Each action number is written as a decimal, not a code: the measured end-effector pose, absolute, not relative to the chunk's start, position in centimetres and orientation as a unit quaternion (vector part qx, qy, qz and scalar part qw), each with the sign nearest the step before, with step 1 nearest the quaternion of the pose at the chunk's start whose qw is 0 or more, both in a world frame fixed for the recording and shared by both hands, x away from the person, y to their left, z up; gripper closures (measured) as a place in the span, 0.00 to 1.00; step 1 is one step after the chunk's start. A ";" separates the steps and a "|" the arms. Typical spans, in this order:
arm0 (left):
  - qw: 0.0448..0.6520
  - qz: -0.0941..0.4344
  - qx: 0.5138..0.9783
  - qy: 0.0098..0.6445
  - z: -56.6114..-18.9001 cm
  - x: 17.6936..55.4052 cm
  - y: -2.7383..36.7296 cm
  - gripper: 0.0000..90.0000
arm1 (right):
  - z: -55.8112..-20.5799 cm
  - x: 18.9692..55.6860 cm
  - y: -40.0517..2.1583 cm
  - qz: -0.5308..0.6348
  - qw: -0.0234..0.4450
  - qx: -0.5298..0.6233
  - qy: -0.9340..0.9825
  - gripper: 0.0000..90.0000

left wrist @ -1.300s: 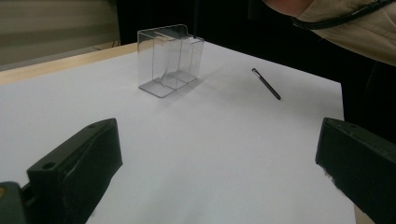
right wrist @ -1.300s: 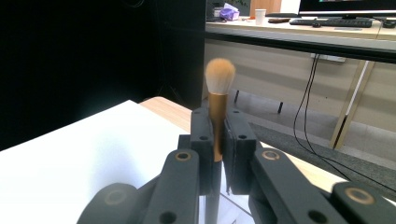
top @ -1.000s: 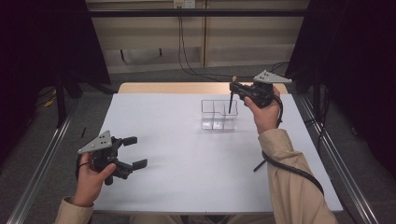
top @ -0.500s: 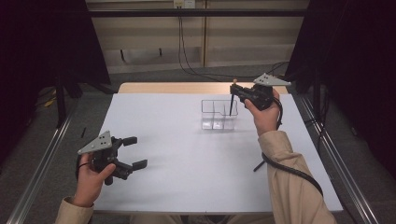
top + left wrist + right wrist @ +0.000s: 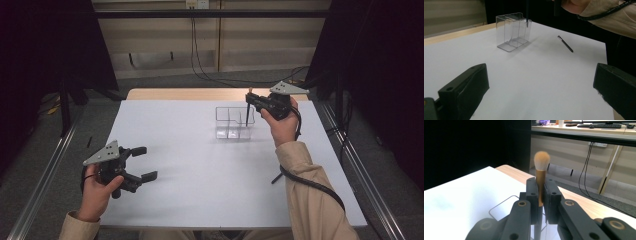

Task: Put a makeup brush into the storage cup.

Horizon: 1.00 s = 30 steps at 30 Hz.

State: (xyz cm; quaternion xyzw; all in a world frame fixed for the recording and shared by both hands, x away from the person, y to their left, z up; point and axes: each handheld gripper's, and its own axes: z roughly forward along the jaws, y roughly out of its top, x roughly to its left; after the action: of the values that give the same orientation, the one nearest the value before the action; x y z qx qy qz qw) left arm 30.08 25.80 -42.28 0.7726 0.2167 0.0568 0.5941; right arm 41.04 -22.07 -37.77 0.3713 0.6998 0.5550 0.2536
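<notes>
The makeup brush (image 5: 540, 181) is standing upright, bristles up, in the right hand-held gripper (image 5: 256, 103), whose jaws are pinching its gold stem while its dark handle is hanging down into the right-hand compartment of the clear plastic organizer (image 5: 232, 122) at the far side of the white bench (image 5: 200, 165). The left hand-held gripper (image 5: 142, 163) is hovering at the near left with its jaws spread wide, holding nothing. A thin dark pen (image 5: 565, 43) is lying on the bench to the right, nearer than the organizer.
</notes>
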 end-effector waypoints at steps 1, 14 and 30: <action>0.595 0.057 0.772 0.217 -42.3 30.1 25.8 0.00 | -37.8 41.0 -22.1 0.554 0.254 0.371 0.700 0.94; 0.593 0.057 0.773 0.217 -42.3 30.1 25.9 0.00 | -38.5 40.9 -22.0 0.548 0.250 0.372 0.706 0.94; 0.594 0.058 0.773 0.217 -42.3 30.1 25.9 0.00 | -38.8 40.9 -22.1 0.547 0.249 0.371 0.708 0.93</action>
State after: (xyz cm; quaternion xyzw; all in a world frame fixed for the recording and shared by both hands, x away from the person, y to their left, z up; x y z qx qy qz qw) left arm 30.08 25.86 -42.33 0.7726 0.2172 0.0583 0.5937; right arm 40.91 -22.13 -38.76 0.3715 0.7076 0.5470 0.2493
